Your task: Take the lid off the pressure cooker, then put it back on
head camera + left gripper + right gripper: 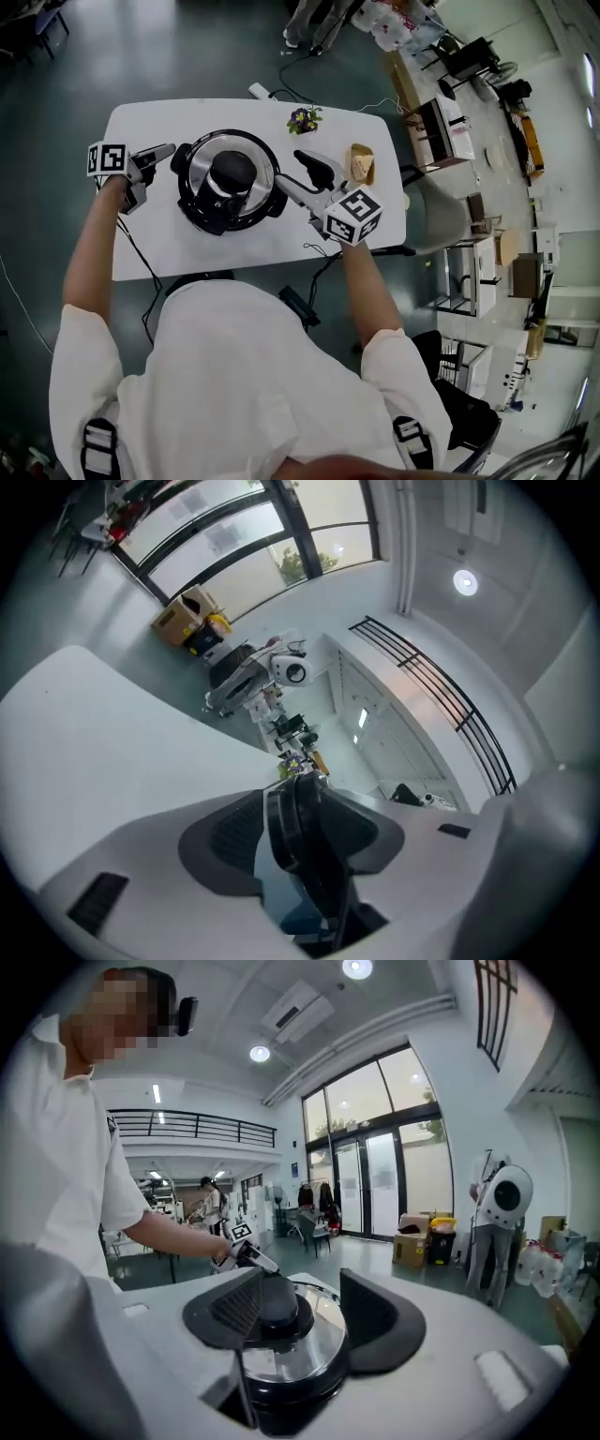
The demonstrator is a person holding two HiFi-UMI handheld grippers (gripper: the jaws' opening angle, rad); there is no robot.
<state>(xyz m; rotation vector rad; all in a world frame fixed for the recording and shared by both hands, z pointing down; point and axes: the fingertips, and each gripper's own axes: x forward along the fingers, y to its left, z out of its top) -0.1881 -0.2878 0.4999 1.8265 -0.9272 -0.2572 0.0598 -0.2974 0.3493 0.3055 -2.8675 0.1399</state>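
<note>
A black pressure cooker with a shiny steel lid and a black knob stands on the white table. My left gripper is at the cooker's left side. In the left gripper view, the cooker's black side handle stands edge-on between the jaws of the left gripper, with a gap showing beside one pad. My right gripper is open at the cooker's right side. In the right gripper view, the right gripper looks across the lid and knob, gripping nothing.
A small pot of flowers, a tan wooden object and a white power strip lie along the table's far and right parts. A grey chair stands right of the table. Cables hang off the near edge.
</note>
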